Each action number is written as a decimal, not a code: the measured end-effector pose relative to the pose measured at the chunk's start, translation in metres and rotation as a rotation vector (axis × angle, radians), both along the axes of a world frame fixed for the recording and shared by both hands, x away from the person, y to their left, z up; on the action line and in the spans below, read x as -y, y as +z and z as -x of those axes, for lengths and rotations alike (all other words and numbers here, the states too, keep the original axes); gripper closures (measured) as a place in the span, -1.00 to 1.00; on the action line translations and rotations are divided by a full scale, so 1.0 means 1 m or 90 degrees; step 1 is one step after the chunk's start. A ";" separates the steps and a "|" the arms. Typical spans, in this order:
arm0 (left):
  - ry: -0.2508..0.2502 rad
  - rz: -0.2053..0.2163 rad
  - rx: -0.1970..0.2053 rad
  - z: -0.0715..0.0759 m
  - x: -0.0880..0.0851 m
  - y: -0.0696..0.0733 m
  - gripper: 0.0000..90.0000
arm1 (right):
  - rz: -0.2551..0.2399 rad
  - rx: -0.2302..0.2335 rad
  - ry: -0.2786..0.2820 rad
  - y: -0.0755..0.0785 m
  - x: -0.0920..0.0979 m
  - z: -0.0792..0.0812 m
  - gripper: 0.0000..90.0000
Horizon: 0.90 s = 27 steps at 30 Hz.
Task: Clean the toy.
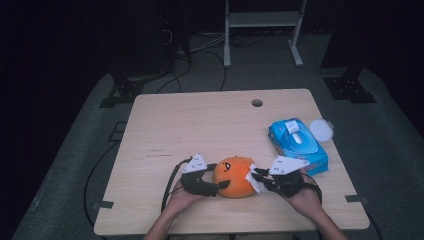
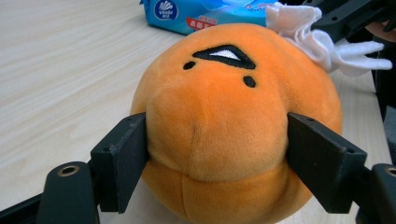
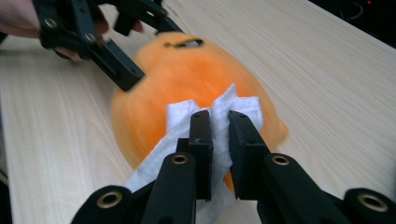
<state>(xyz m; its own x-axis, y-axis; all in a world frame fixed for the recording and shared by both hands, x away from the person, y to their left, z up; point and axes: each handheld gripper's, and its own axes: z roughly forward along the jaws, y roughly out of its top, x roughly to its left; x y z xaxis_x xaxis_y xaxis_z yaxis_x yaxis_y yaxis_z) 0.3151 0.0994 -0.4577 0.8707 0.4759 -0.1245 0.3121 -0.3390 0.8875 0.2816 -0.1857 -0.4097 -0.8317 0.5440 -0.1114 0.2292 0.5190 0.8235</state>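
So we're sitting at a light wooden table (image 1: 200,125) with a two-jaw gripper in each hand, and we're working on a round orange plush toy with a little stitched face (image 1: 234,176). It's sitting on the near part of the table, right between our two hands, face turned up and away from us.

Our left gripper (image 1: 220,186) is coming at the plush from its left side. In the left gripper view its two black jaws are standing roughly halfway apart, one on each side of the toy's lower body, pads pressing into the fabric, so we're holding the plush there.

Our right gripper (image 1: 259,175) is on the other side, with its jaws pinched nearly together on a crumpled white tissue wipe (image 3: 219,112). We're pressing that wipe flat against the right side of the plush; in the right gripper view the white sheet is bunching up between the pads and spreading out over the orange surface below them. That view is a bit blurry around the toy.

Just beyond our right hand, near the right edge of the table, a blue soft pack of wet wipes (image 1: 298,144) is lying with its lid open. A small round white lid (image 1: 321,129) is lying just beside it.
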 end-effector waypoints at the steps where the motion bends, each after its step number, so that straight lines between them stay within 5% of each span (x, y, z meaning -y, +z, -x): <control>1: -0.002 -0.003 0.009 0.002 0.002 0.001 -0.50 | -0.008 -0.003 0.007 0.001 -0.004 0.001 0.77; 4: -0.016 -0.019 0.033 0.007 0.006 0.003 -0.53 | -0.012 -0.007 0.033 0.000 -0.013 0.003 0.77; 11: -0.030 -0.003 0.031 0.007 0.006 0.004 -0.59 | -0.014 -0.017 0.016 0.000 0.000 -0.002 0.76; 15: -0.040 -0.029 0.066 0.012 0.016 0.007 -0.59 | -0.014 -0.006 0.022 0.000 -0.011 0.001 0.77; 18: -0.041 -0.032 0.067 0.012 0.015 0.007 -0.63 | -0.015 -0.005 0.033 0.000 -0.016 0.002 0.77; 21: -0.017 -0.019 0.032 0.006 0.010 0.005 -0.84 | -0.016 -0.007 0.032 0.001 -0.014 -0.001 0.77; 22: -0.008 -0.005 -0.009 0.002 0.009 0.003 -0.87 | -0.015 -0.007 0.030 0.001 -0.012 -0.001 0.77; 24: -0.012 0.000 -0.034 0.000 0.009 0.001 -0.85 | -0.012 -0.006 0.024 0.001 -0.007 -0.002 0.76; 26: -0.018 0.002 -0.036 0.001 0.010 0.002 -0.70 | -0.018 -0.013 0.020 0.001 -0.005 -0.002 0.77; 27: -0.020 -0.012 -0.015 0.005 0.014 0.006 -0.64 | -0.018 -0.010 0.019 0.002 -0.007 -0.001 0.77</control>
